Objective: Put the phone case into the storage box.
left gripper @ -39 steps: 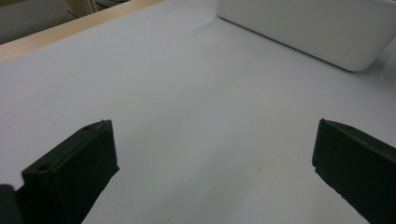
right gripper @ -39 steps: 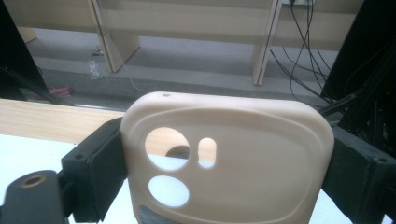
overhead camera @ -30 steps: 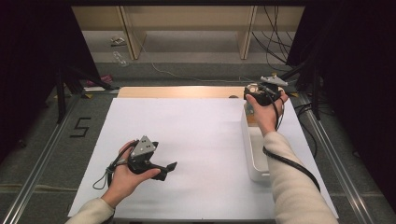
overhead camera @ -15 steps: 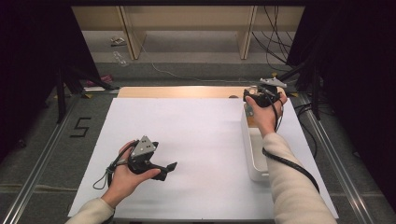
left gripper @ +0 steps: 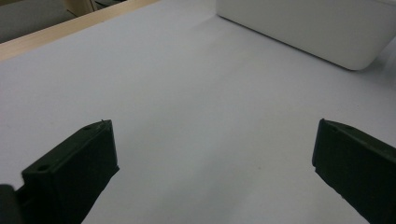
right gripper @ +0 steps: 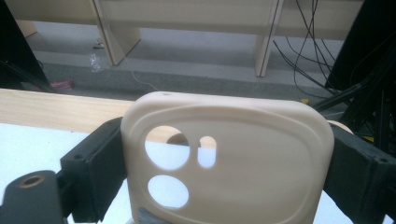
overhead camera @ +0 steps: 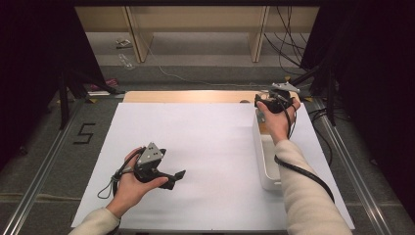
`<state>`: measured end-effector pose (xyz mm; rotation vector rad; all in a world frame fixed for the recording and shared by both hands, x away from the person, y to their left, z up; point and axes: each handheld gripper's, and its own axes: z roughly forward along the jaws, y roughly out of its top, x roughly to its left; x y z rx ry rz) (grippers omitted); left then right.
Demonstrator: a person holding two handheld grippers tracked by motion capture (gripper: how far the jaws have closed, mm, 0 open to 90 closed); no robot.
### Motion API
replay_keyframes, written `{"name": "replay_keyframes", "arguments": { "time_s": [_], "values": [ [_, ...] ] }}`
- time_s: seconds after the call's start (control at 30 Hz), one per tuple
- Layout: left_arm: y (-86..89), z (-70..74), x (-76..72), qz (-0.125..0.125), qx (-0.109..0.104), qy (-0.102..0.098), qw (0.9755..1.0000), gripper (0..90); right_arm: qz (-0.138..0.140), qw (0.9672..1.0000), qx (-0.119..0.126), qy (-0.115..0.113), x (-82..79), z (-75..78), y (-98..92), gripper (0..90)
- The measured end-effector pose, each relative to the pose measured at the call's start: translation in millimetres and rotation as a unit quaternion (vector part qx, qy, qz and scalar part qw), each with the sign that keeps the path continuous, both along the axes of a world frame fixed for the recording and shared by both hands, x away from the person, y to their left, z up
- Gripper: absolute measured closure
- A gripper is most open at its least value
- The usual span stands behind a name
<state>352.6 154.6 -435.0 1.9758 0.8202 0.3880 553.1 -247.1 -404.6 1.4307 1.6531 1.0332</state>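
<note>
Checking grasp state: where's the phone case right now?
The beige phone case sits clamped between the right gripper jaws, held up at the table's far right over the far end of the white bin, near the wooden strip.

On my feed both forearms wear cream, soft-knit sleeves. My left tongs [overhead camera: 180,175] have a black body topped by a grey three-cornered plate with small dark holes, and a thin black cable loops off behind them. My right tongs [overhead camera: 258,101] are black too, with the same grey plate, and a thicker black cable runs back along that sleeve. Up close, the jaws are matt black blocks with small screw holes.
</note>
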Motion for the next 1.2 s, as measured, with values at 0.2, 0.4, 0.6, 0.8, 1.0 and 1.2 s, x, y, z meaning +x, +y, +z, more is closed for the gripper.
{"name": "replay_keyframes", "arguments": {
  "time_s": [0.2,0.4,0.6,0.8,1.0,1.2],
  "values": [
    [0.0,-0.2,0.1,0.0,0.0,0.0,1.0,0.0,0.004,1.0,0.001,-0.002,0.5,-1.8,-0.4,11.2],
    [-0.4,-0.4,0.0,-0.001,0.0,0.001,1.0,0.0,0.016,0.9999,-0.004,-0.003,0.7,-1.5,-1.9,9.6],
    [-0.3,-0.5,0.2,-0.001,0.0,0.001,1.0,0.0,0.01,0.9998,0.017,-0.002,1.3,-3.0,-5.0,0.5],
    [-0.8,-0.4,0.1,-0.002,-0.001,0.0,1.0,0.0,-0.002,0.9998,0.016,-0.013,-0.2,0.9,-3.7,0.3],
    [-0.6,-0.2,0.1,-0.001,-0.001,0.001,1.0,0.0,-0.012,0.9995,0.021,-0.019,-2.7,5.2,-4.6,0.3],
    [-0.6,-0.2,0.2,0.0,-0.001,0.001,1.0,0.0,-0.011,0.9993,0.027,-0.022,-5.0,7.7,-4.7,0.3]
  ]
}}
